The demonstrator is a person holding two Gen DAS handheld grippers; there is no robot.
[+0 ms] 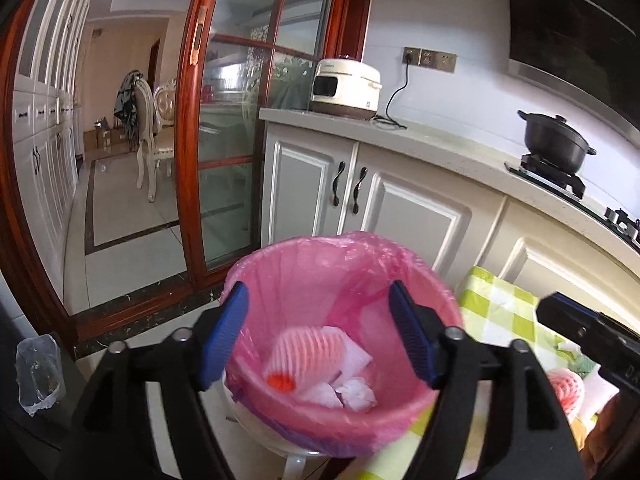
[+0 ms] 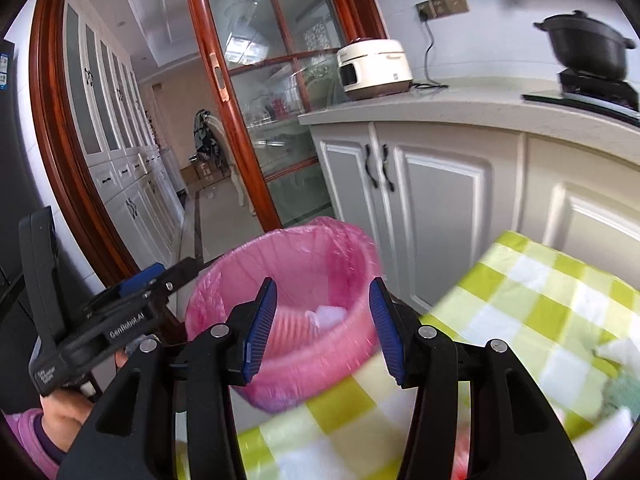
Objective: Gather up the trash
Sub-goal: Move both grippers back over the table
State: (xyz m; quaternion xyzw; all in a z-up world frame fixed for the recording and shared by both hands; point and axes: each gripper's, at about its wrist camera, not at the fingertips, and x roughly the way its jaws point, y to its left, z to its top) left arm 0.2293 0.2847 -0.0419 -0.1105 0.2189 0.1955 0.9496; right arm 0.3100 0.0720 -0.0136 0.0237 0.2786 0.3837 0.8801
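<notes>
A bin lined with a pink bag (image 1: 320,264) stands on the floor beside the table. Inside lie a pink foam fruit net (image 1: 306,352), white crumpled paper (image 1: 356,394) and an orange scrap (image 1: 281,382). My left gripper (image 1: 320,332) hangs over the bin's mouth, jaws wide open and holding nothing. My right gripper (image 2: 322,326) hovers over the table's near corner, facing the bin (image 2: 280,248), open and holding nothing. Another pink foam net (image 1: 566,388) lies on the green-checked tablecloth (image 1: 504,312). The right gripper's body (image 1: 588,328) shows at the right edge of the left wrist view.
White kitchen cabinets (image 1: 408,216) stand behind the bin, with a rice cooker (image 1: 346,88) and a black pot (image 1: 556,144) on the counter. A red-framed glass sliding door (image 1: 224,120) is at left. A clear plastic bag (image 1: 38,368) sits low left. More litter (image 2: 616,376) lies on the tablecloth (image 2: 532,312).
</notes>
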